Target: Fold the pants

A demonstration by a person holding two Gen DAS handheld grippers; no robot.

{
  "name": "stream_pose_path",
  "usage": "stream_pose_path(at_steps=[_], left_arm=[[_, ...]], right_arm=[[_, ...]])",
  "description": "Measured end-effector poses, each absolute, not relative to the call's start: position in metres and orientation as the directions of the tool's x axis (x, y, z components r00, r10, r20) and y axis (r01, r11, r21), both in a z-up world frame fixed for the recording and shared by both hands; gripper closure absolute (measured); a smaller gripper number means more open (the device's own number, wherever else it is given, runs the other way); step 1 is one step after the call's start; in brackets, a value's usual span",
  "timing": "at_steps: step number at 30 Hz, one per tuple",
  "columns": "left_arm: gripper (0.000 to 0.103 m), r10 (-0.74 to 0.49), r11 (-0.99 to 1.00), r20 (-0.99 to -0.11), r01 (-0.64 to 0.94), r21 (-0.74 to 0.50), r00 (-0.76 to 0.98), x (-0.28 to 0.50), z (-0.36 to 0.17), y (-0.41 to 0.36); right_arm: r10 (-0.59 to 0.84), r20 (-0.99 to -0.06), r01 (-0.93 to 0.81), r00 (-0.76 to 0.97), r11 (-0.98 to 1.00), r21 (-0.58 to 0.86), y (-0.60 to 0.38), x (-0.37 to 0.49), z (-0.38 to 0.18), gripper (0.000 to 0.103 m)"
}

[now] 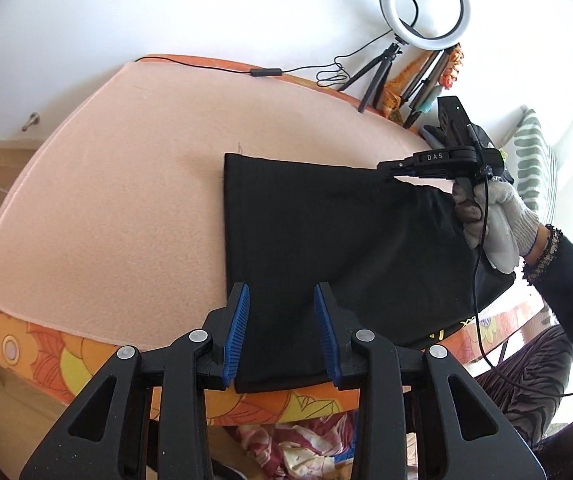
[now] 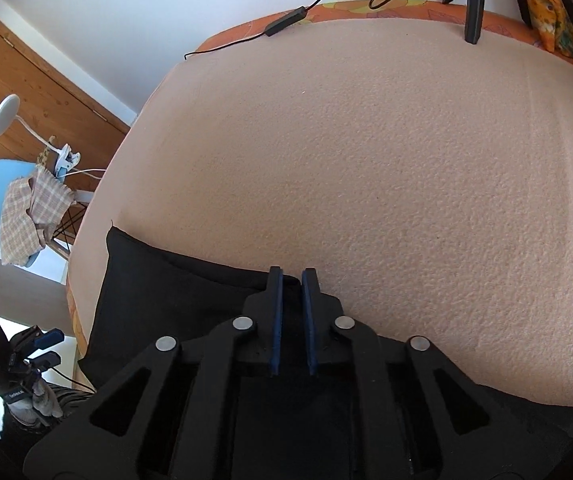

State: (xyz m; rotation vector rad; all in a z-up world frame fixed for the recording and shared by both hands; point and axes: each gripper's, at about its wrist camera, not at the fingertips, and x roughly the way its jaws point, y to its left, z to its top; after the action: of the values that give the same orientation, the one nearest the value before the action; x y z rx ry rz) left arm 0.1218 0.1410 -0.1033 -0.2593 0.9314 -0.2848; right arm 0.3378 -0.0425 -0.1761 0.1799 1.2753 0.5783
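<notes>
While its blue-padded fingers stand wide apart, the left gripper (image 1: pixel 281 332) hangs just over the near edge of the black pants (image 1: pixel 326 248), with cloth showing between the fingers but not pinched by them. In the right wrist view this same gripper (image 2: pixel 48 346) shows small at the lower left, beyond the tabletop's edge, its blue tips spread.

The right gripper (image 2: pixel 291 312) has its fingers drawn close together with a narrow gap left, and black cloth fills that gap at the far hem of the pants (image 2: pixel 174 312); whether the pads truly bite the cloth I cannot tell from its own camera. In the left wrist view the right gripper (image 1: pixel 392 171) meets the far right edge of the pants, where the cloth rises slightly toward its tips, and a gloved right hand (image 1: pixel 494 220) grasps its handle.

The pants lie folded in a flat dark block on the right half of a peach pad (image 1: pixel 118 200), which covers a tabletop with an orange flowered cloth (image 1: pixel 46 352). At the far edge stands a ring light (image 1: pixel 424 4) on a small tripod, its cable (image 1: pixel 286 70) trailing along the pad's rim. Off to the side sits a blue chair (image 2: pixel 0 184) draped with checked cloth.
</notes>
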Motion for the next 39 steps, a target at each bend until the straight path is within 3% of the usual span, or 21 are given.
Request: stream_pose_path(at_steps=[9, 14, 17, 25, 39], left_arm=[[0.071, -0.372, 0.904, -0.770, 0.013, -0.428, 0.519, 0.107, -0.126, 0.162], [0.071, -0.414, 0.869, -0.749, -0.020, -0.494, 0.517, 0.099, -0.130, 0.172], [0.071, -0.452, 0.844, -0.736, -0.027, -0.536, 0.504, 0.098, -0.134, 0.174], [0.071, -0.559, 0.718, -0.686, -0.142, -0.682, 0.465, 0.102, -0.151, 0.190], [0.069, -0.545, 0.701, -0.712, -0.225, -0.676, 0.443, 0.105, -0.160, 0.187]], right_arm=[[0.366, -0.894, -0.391, 0.260, 0.886, 0.249, -0.026, 0.327, -0.161, 0.093], [0.334, -0.880, -0.416, 0.337, 0.892, 0.179, -0.021, 0.305, -0.133, 0.062], [0.353, -0.859, -0.479, 0.371, 0.865, 0.149, -0.012, 0.277, -0.110, 0.061], [0.518, -0.821, -0.618, 0.241, 0.734, 0.282, 0.026, 0.193, -0.094, 0.061], [0.508, -0.853, -0.674, 0.117, 0.672, 0.308, 0.057, 0.157, -0.131, 0.061]])
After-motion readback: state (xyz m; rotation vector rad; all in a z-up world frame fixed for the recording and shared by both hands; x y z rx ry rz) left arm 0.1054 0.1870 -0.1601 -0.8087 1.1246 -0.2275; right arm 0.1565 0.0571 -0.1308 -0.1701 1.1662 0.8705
